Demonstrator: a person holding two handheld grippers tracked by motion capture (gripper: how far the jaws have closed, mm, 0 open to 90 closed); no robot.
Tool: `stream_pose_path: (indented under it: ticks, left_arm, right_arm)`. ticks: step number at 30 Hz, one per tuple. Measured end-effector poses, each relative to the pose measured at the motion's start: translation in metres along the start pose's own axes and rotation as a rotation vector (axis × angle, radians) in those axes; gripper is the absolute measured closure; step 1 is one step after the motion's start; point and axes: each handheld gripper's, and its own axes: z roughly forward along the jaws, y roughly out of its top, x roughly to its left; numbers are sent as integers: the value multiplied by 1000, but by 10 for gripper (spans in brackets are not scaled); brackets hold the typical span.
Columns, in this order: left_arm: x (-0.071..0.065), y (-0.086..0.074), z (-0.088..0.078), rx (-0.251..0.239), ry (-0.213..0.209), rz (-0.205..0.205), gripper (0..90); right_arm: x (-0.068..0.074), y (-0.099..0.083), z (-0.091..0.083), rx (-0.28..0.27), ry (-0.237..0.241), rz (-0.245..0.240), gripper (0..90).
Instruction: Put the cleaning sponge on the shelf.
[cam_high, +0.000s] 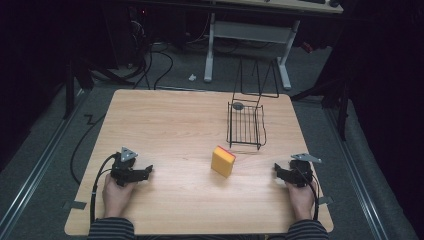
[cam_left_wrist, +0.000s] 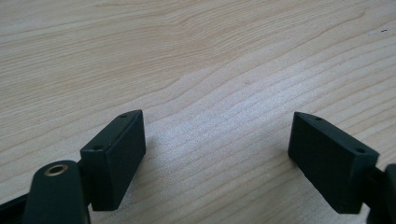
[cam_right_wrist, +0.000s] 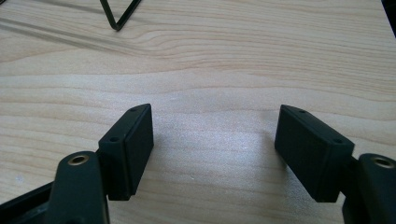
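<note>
One yellow sponge (cam_high: 223, 161) with a red top edge stands on the wooden table (cam_high: 165, 125), near its middle. Just beyond it, apart from it, a black wire basket (cam_high: 245, 125) sits with its handle raised. Well to the sponge's left, the left gripper (cam_high: 148, 172) rests low over the table; its jaws are spread wide with nothing between them. Well to the sponge's right, the right gripper (cam_high: 276, 170) is likewise spread wide and empty, over bare wood.
</note>
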Motion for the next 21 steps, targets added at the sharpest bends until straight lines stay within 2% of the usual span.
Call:
stream_pose_path:
  ticks: [11, 18, 21]
  left_arm:
    - [0, 0, 0, 0, 0, 1, 194]
    - [0, 0, 0, 0, 0, 0, 194]
    - [0, 0, 0, 1, 0, 1, 194]
  right_arm:
    - [0, 0, -1, 2, -5, 4, 313]
    - [1, -1, -4, -8, 10, 18, 326]
    - [1, -1, -9, -28, 19, 21, 330]
